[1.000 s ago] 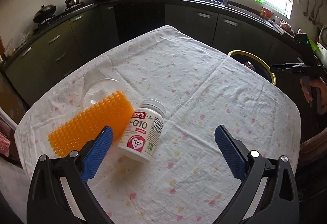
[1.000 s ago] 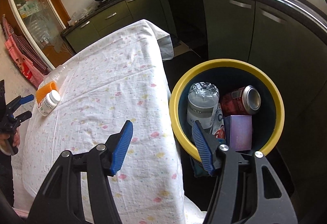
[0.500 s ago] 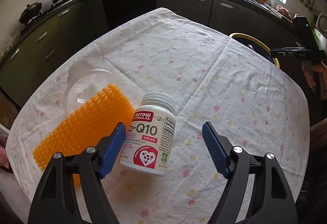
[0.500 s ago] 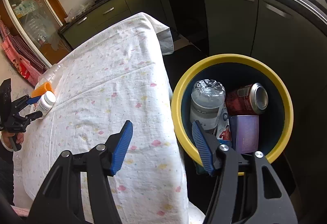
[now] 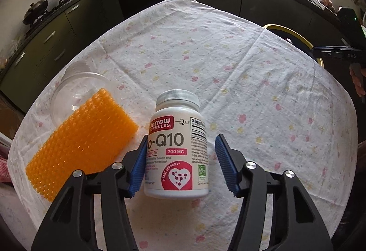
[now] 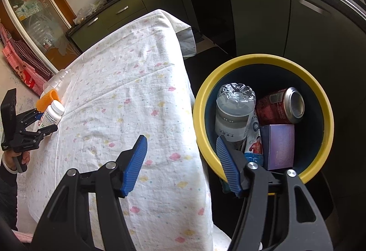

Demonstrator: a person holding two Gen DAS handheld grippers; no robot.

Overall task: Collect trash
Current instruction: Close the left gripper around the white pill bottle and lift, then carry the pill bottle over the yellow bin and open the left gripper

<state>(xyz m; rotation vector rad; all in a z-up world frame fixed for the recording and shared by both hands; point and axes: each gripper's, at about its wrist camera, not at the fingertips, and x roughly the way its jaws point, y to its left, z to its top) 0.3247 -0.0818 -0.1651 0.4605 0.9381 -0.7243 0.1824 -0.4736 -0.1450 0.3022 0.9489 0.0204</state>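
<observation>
A white supplement bottle (image 5: pixel 177 150) with a white cap lies on its side on the flowered tablecloth (image 5: pixel 228 72). My left gripper (image 5: pixel 181 136) straddles it and its jaws are closing. The left pad (image 5: pixel 139 159) is at the bottle's side, while a gap remains at the right pad (image 5: pixel 225 159). In the right wrist view the same bottle (image 6: pixel 53 113) lies at the table's far left, in the left gripper (image 6: pixel 43 124). My right gripper (image 6: pixel 180 137) hangs open and empty over the table edge, beside the yellow-rimmed bin (image 6: pixel 320 99).
An orange nubbed sponge (image 5: pixel 82 145) and a clear plastic cup (image 5: pixel 75 90) lie left of the bottle. The bin holds a plastic bottle (image 6: pixel 233 111), a red can (image 6: pixel 281 105) and a purple box (image 6: pixel 280 145). Dark kitchen cabinets (image 6: pixel 256 10) stand behind.
My left gripper has come down and forward over the supplement bottle, and its jaws have narrowed around it. The right gripper has stayed over the bin's edge.
</observation>
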